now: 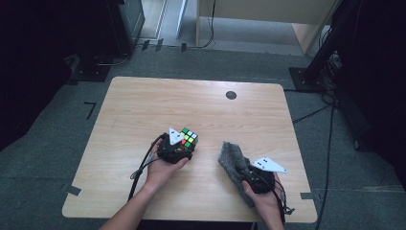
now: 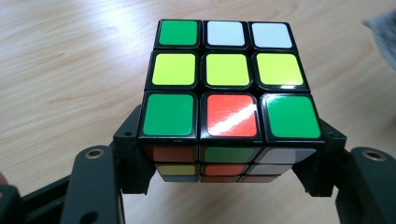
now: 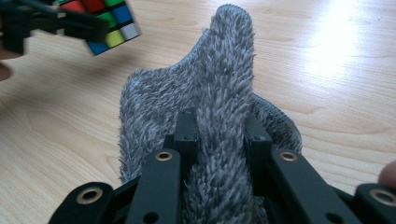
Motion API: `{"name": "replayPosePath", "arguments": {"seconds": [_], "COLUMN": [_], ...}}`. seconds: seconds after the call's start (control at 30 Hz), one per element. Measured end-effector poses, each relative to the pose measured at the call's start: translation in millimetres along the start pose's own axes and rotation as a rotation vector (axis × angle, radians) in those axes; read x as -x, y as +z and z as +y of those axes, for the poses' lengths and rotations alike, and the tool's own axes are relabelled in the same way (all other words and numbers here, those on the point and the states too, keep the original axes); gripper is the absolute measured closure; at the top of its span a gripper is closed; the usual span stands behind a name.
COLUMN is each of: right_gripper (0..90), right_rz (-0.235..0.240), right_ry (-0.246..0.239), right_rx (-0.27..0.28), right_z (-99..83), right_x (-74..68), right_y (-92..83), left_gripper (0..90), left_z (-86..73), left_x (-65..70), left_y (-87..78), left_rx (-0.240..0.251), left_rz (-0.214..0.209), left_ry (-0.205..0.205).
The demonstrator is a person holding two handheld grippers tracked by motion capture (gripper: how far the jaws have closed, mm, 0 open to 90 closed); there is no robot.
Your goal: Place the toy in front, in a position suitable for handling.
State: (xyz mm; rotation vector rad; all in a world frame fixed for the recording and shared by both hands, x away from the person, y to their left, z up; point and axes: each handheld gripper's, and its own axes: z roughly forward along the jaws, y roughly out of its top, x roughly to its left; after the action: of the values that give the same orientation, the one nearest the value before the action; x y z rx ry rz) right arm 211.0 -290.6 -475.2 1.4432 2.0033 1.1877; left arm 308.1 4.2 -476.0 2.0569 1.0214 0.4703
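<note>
High view: wooden table, w/ a small round black hole near its far edge as the landmark. Puzzle cube sits nearer the person than the hole and a bit left of it, clamped in the left gripper; jaws closed tight on the cube's sides. Grey fluffy cloth is nearer still, roughly below the hole and slightly right, pinched by the right gripper. Cloth and cube are apart, gap of bare wood btwn them. Both forearms come in from the bottom edge.

Left gripper view: cube fills the middle, held btwn the two black jaws, one on each side, pads pressed against the lower row. Top face reads green/white/white, yellow x3, green/red/green. Cube looks lifted off the table, wood visible under it. Corner of cloth at the upper right edge.

Right gripper view: cloth stands up in a fold btwn the jaws, which are closed on it; rest of it spreads on the table. Cube and the left gripper at top left, blurred.
</note>
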Motion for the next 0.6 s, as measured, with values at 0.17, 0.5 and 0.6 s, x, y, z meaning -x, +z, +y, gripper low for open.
{"name": "replayPosePath", "arguments": {"seconds": [0.17,0.5,0.6], "right_gripper": [73.8,73.8,73.9], "right_rz": [-0.002,0.015,0.048], "right_ry": [-0.001,-0.005,-0.001], "right_rx": [-0.002,0.013,0.026], "right_z": [-0.7,-0.2,1.4], "right_x": [-2.2,-8.7,-13.0], "right_y": [-0.2,-0.6,-1.8], "left_gripper": [34.0,34.0,34.0], "left_z": [-12.0,-34.7,-39.3], "left_x": [1.0,4.2,2.8], "left_y": [-18.4,-48.5,-51.9], "left_rx": [0.023,0.048,0.047], "left_rz": [-0.012,-0.109,-0.134], "left_ry": [0.014,0.074,0.078]}}
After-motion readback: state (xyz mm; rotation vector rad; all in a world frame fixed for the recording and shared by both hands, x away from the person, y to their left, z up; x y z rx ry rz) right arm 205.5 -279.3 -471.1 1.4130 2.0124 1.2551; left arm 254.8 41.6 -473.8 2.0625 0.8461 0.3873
